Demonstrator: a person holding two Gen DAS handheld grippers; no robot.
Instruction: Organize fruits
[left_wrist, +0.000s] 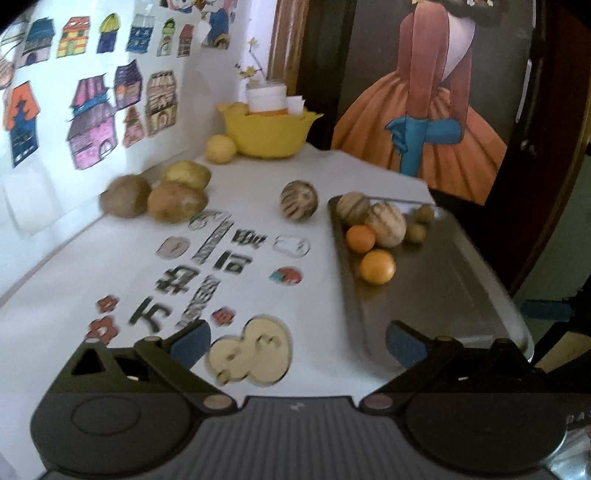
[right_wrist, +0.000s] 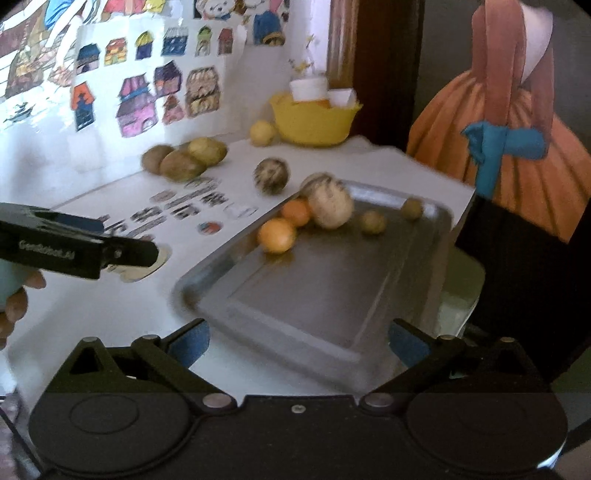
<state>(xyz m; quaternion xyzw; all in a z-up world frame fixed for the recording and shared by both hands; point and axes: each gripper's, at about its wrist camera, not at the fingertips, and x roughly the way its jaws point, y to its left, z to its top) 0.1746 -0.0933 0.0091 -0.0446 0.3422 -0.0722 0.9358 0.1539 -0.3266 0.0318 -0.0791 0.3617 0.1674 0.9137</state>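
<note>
White tabletop (left_wrist: 325, 325) with paper cut-outs stuck to it runs back to a wall hung with children's drawings of houses; a metal tray (left_wrist: 436, 295) lies at its right edge. Both grippers hang back from the fruit, jaws spread wide with nothing between them — the left gripper (left_wrist: 297, 341) over the bare table, the right gripper (right_wrist: 297, 341) over the tray's near end.

Risk, as I judge it, lies in round fruit on a smooth, low-rimmed tray: a nudge could send the oranges (left_wrist: 377, 266) rolling, and the tray sits close to the table's edge. One striped ball-like fruit (left_wrist: 299, 200) rests loose on the table, just left of the tray — a glancing touch could roll it away.

Inside the tray, at its far end, two oranges touch a pale striped melon (left_wrist: 386, 224); a second striped fruit sits behind, and two small greenish fruits (right_wrist: 373, 221) lie apart. Three brown fruits (left_wrist: 173, 201) cluster by the wall, and a lemon (left_wrist: 220, 148) sits beside a yellow bowl (left_wrist: 266, 138).
</note>
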